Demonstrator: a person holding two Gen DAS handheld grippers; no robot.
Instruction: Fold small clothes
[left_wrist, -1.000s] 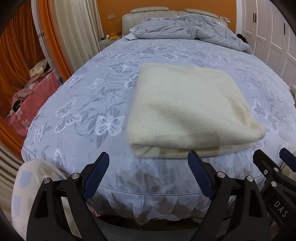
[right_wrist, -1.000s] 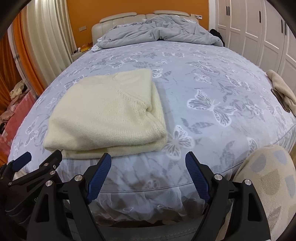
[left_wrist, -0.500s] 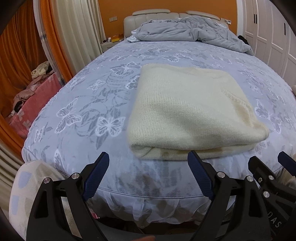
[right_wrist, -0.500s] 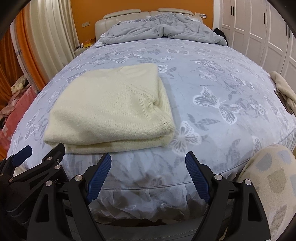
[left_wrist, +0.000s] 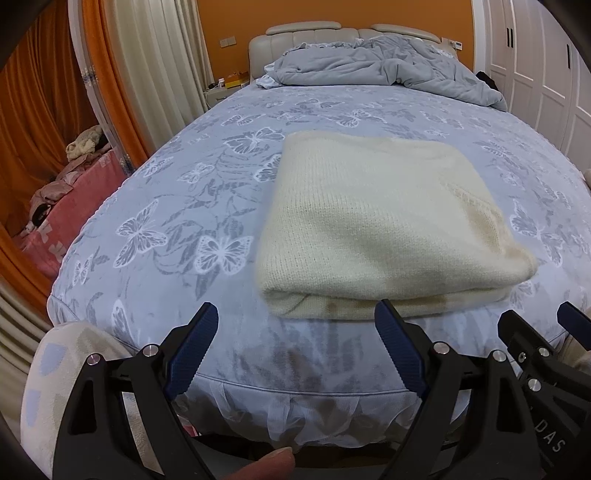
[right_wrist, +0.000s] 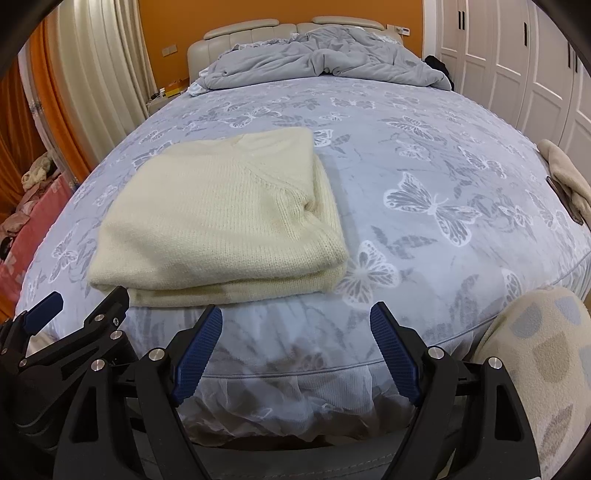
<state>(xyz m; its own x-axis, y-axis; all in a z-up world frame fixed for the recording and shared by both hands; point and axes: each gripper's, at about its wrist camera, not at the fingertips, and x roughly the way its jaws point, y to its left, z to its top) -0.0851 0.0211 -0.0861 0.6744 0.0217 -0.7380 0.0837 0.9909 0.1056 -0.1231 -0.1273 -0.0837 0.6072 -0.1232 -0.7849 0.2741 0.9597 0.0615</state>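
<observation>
A bed (left_wrist: 177, 206) covered with a pale blue butterfly-print sheet is filling both views, with a rumpled grey duvet (left_wrist: 376, 70) lying against the headboard and orange walls and curtains standing behind.

The cream knit sweater (left_wrist: 373, 221) is lying folded into a flat rectangle near the foot edge of the bed, its stacked layers showing along the near side. In the right wrist view the sweater (right_wrist: 221, 218) is sitting up and to the left of centre; in the left wrist view it is sitting up and to the right. The bundle is therefore lying ahead of both tools and between them, with its long axis running roughly across the line of approach.

The left gripper (left_wrist: 295, 345) is hovering off the foot of the bed, jaws spread wide and holding nothing; its right finger is pointing at the sweater's near edge without touching it. The right gripper (right_wrist: 295, 343) is hovering alongside at a similar height, jaws likewise spread wide and empty, and clear of the fabric.

Judged from the layout, neither gripper is clearly nearer. The fold appears complete or nearly so.
</observation>
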